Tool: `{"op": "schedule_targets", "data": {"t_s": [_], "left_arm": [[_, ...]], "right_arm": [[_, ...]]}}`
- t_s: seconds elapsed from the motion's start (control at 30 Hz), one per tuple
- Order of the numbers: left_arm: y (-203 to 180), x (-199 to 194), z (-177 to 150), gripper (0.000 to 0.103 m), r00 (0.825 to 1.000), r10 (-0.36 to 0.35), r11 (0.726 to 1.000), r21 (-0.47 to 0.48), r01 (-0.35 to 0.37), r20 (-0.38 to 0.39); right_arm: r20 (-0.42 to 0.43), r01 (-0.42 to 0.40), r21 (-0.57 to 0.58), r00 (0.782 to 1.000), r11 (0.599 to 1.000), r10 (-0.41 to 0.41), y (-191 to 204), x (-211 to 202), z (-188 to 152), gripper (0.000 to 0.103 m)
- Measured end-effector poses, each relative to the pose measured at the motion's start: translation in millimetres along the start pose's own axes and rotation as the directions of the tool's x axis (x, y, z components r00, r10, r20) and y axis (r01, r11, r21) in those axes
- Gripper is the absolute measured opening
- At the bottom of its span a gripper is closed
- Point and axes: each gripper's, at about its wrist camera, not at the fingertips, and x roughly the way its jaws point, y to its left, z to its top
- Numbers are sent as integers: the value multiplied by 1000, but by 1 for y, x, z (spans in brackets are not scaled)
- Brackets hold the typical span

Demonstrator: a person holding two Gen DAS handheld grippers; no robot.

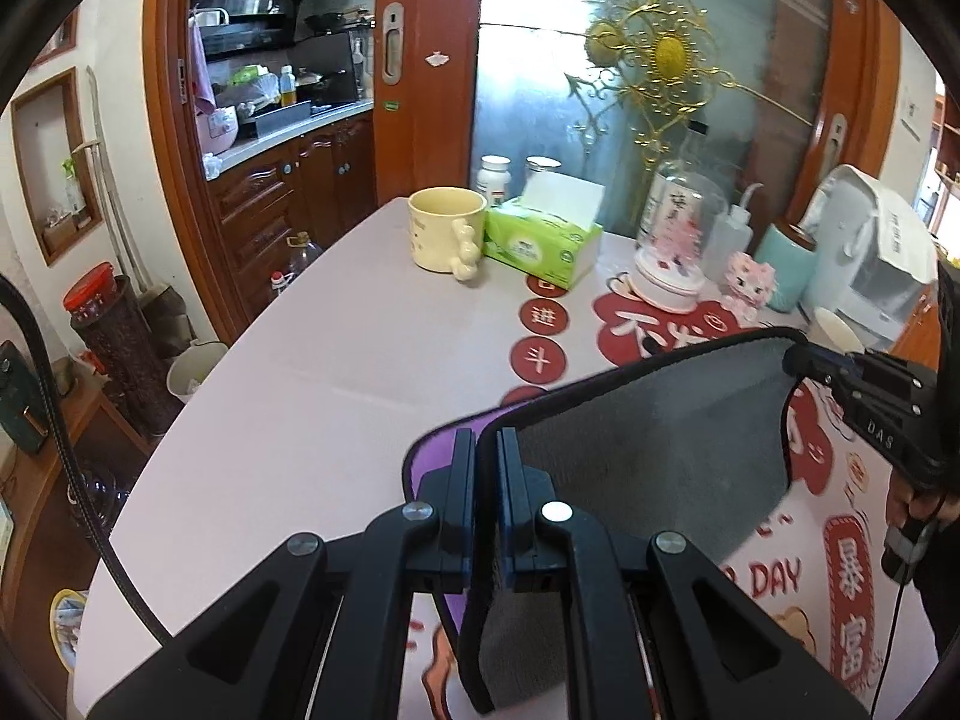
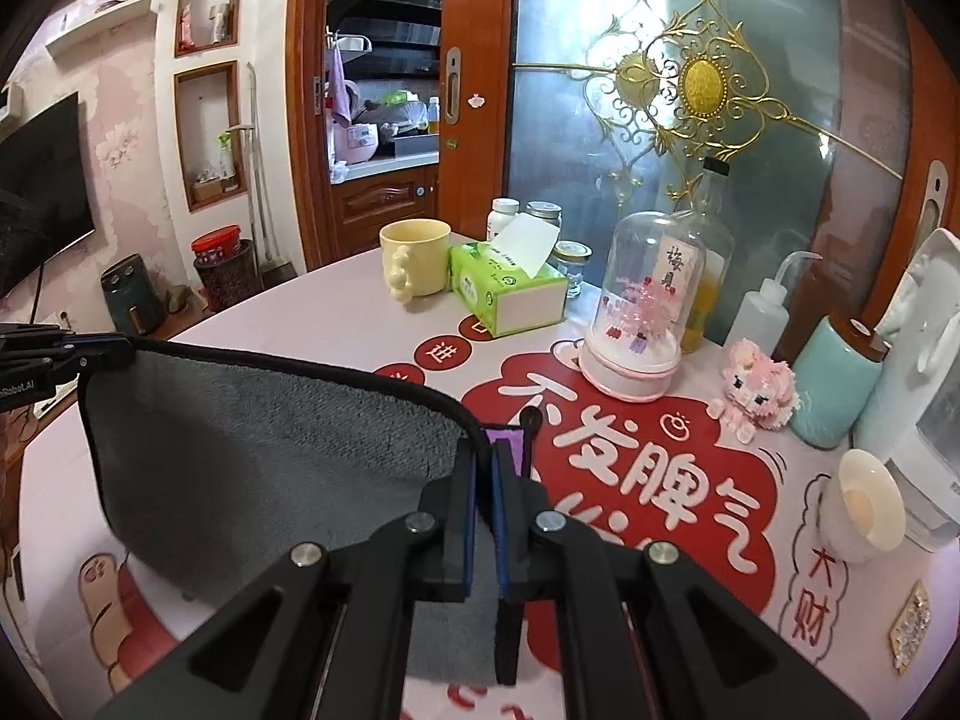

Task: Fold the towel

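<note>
- Grey plush towel with black trim and purple underside (image 1: 648,438): lifted above the pink printed worktop (image 1: 336,372), its top edge strung sideways between both tongs.
- Left tongs (image 1: 487,450): clenched on one corner.
- Right tongs (image 2: 485,462): clenched on the opposite corner.
- Long axis: left-right; cloth hangs below, neither hand nearer.

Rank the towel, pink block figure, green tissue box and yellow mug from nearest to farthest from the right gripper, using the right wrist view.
1. Towel: clamped in the right gripper, spreading left.
2. Pink block figure: ahead to the right, on the table.
3. Green tissue box: farther back, near centre.
4. Yellow mug: just left of the box, slightly farther; these two are close.
</note>
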Motion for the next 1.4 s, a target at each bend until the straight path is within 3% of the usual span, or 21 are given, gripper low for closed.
{"op": "schedule_targets", "data": {"t_s": [0.3,0.7,0.77,0.83,0.93,1.13,1.4], "left_arm": [[14,50,7,5,997,79,994,-74,-79,-8],[23,91,4,7,990,123,981,-139,-132,-67],[21,89,4,10,990,124,981,-144,-133,-70],[21,85,4,13,990,120,980,-149,-130,-76],[19,77,1,22,990,114,980,-156,-127,-88],[16,56,-15,32,984,119,973,-180,-142,-134],[8,26,-39,40,976,94,971,-198,-134,-199]], "right_arm": [[20,46,-3,999,999,-46,6,49,1,5],[-66,52,5,996,999,-52,13,99,-2,7],[-91,43,32,995,999,-40,10,103,-1,13],[-112,16,76,994,997,-7,6,107,-1,31],[-121,14,98,993,995,-2,3,107,-2,45],[-141,50,107,989,993,-35,-8,92,-6,49],[-175,83,216,984,973,-45,-34,44,-33,53]]}}
